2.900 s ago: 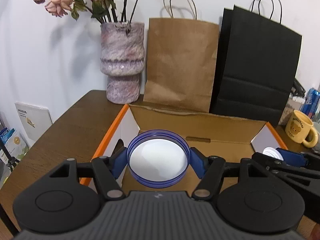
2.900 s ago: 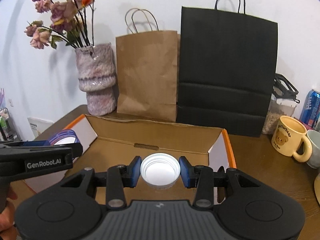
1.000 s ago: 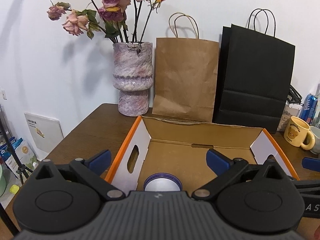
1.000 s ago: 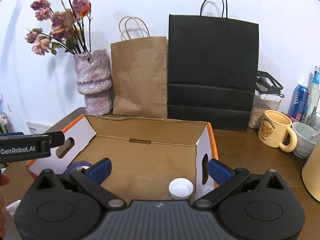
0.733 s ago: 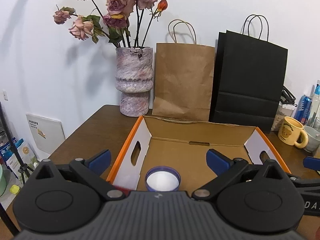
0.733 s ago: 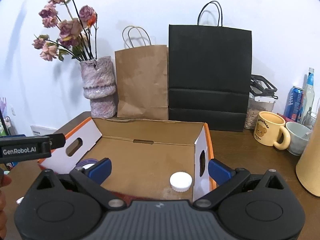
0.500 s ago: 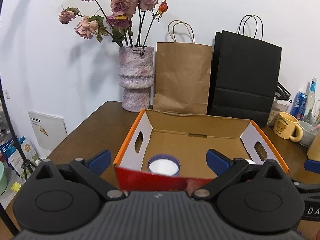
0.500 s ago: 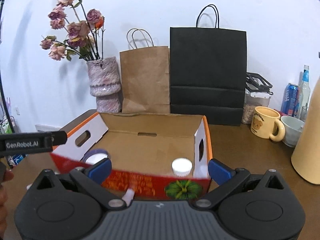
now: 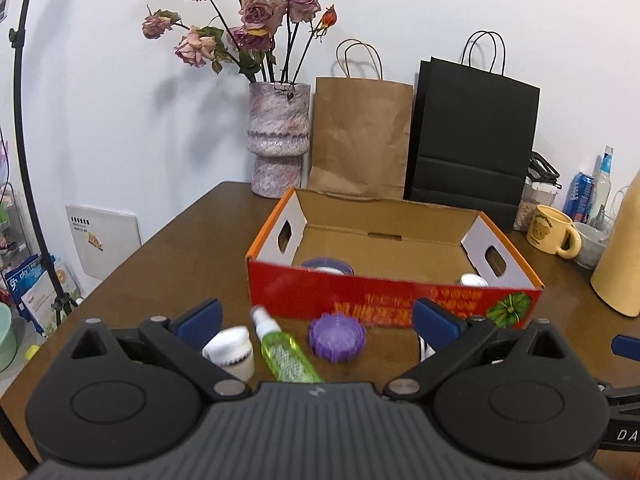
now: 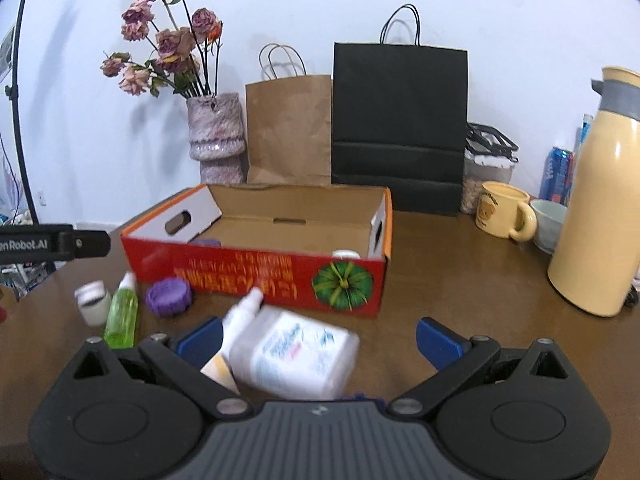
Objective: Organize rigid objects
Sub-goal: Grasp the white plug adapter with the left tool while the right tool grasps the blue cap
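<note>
A red cardboard box (image 9: 394, 304) with an orange rim stands on the brown table. Inside it lie a purple-rimmed lid (image 9: 328, 266) at the left and a white cap (image 9: 474, 280) at the right. In front of the box are a small white jar (image 9: 230, 350), a green spray bottle (image 9: 284, 354) lying down and a ribbed purple lid (image 9: 337, 338). My left gripper (image 9: 318, 320) is open above these, holding nothing. My right gripper (image 10: 320, 340) is open over a white bottle (image 10: 292, 354) lying on its side, with a white spray bottle (image 10: 242, 320) beside it.
Behind the box stand a vase of dried roses (image 9: 279, 140), a brown paper bag (image 9: 360, 136) and a black paper bag (image 9: 472, 140). A yellow mug (image 10: 502, 216), a bowl (image 10: 550, 220), a cream flask (image 10: 600, 208) and cans sit at the right. A black stand pole (image 9: 24, 120) rises at the left.
Both grippers let go of the lids inside the box, opened, and drew back toward the table's front. The items in front of the box have come into view.
</note>
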Demonstrator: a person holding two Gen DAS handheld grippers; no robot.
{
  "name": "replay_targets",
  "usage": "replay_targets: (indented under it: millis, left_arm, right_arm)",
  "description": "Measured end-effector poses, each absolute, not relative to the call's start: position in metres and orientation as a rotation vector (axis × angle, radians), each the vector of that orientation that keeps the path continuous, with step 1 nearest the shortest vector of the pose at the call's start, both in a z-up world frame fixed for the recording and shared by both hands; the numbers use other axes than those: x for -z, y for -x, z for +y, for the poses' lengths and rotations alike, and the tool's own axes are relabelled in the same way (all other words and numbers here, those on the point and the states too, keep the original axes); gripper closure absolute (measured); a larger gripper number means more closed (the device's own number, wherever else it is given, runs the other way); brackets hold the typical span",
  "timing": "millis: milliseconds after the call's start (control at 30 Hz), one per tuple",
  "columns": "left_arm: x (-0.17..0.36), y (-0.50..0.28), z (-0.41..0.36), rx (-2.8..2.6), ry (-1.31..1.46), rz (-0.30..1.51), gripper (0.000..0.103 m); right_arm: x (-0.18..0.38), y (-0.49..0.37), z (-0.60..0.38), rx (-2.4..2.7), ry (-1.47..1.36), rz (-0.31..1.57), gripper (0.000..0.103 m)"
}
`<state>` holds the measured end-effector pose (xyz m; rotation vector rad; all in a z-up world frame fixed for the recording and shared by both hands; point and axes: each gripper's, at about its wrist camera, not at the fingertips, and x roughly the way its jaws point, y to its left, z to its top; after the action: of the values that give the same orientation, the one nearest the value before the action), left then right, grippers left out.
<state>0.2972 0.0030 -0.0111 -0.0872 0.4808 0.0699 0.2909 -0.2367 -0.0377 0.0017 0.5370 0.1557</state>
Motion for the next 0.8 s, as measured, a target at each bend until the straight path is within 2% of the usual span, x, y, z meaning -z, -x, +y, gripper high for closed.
replay_targets:
  millis: [433, 800]
  left_arm:
    - [0.041, -0.254, -0.017, -0.033, 0.076, 0.529, 0.000]
    - [0.061, -0.251, -0.039, -0.030, 0.068, 0.578, 0.000]
  right_arm:
    - [0.060, -0.259, -0.265, -0.156, 0.065, 0.596, 0.000]
    - [0.084, -0.278, -0.275, -0.223, 0.153, 0.662, 0.003]
